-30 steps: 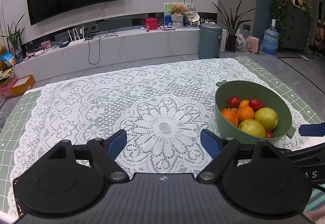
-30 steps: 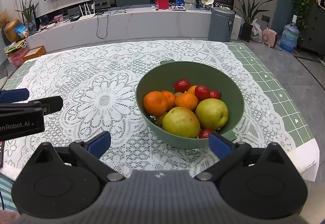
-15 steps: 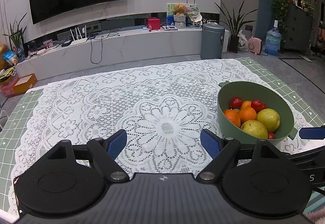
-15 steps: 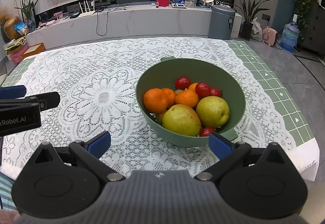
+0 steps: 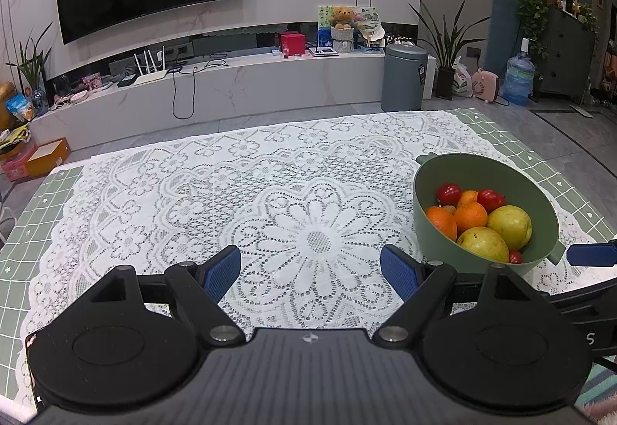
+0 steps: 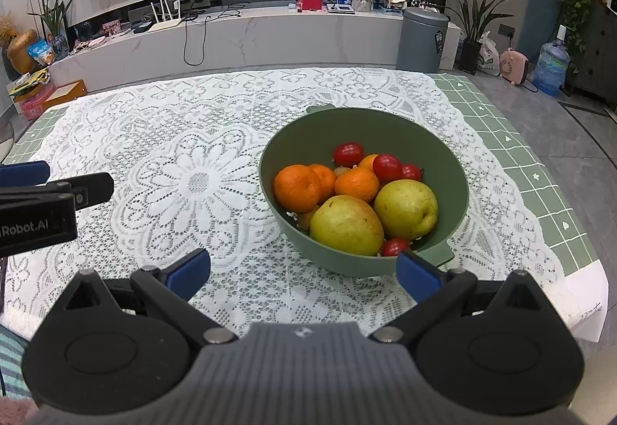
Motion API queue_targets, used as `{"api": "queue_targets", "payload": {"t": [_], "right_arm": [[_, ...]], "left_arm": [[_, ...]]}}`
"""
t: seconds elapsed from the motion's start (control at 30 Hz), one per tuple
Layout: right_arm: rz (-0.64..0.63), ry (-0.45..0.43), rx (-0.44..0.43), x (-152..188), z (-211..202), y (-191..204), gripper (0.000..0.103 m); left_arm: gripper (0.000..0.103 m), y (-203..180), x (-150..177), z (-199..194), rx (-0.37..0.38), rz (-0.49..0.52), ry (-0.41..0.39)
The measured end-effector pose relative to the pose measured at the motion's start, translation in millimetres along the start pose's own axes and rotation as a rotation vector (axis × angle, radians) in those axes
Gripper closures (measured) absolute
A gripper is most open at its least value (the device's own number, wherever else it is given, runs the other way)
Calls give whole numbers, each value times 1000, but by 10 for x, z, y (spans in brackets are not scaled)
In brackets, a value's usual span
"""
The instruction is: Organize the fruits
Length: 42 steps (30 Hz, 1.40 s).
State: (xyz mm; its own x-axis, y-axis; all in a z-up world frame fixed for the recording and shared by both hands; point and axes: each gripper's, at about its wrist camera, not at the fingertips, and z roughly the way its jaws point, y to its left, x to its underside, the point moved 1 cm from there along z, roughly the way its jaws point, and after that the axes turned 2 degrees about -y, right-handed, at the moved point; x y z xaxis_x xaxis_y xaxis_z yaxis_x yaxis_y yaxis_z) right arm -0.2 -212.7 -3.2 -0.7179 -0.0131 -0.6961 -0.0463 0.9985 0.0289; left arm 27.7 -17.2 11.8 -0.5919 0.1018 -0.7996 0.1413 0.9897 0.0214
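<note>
Both cameras have eased slightly back and up over the last second, so the green bowl [image 6: 455, 193] now sits a little lower and nearer in the right view, while nothing on the worktop [image 5: 115, 193] has been touched. Left tongs [image 5: 310, 272] hover with jaws spread wide and nothing between them, above the big lace flower at the middle of the white lace cloth [image 5: 239, 170]. Right tongs [image 6: 302, 270] are likewise wide open and hold nothing, poised just short of the bowl's near rim, with the right blue pad [image 6: 418, 276] close in front of the bowl's small handle.

All the fruit lies inside the bowl, which stands ahead of the right tongs and ahead and to the right of the left tongs. 2 yellow-green pears [image 6: 347, 226] fill the near side, touching each other. Behind them sit tangerines [image 6: 297, 188], at least 3 in sight. Small red tomatoes [image 6: 348, 154] rest at the far side, and 1 more red tomato [image 6: 393, 247] is wedged against the near rim below the pears.
</note>
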Motion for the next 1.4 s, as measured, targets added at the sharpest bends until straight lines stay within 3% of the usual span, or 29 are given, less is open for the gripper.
{"api": "queue_targets", "payload": {"t": [1.4], "right_arm": [[-6, 4, -9, 44, -14, 32, 4]], "left_arm": [[7, 20, 2, -72, 33, -37, 7]]}}
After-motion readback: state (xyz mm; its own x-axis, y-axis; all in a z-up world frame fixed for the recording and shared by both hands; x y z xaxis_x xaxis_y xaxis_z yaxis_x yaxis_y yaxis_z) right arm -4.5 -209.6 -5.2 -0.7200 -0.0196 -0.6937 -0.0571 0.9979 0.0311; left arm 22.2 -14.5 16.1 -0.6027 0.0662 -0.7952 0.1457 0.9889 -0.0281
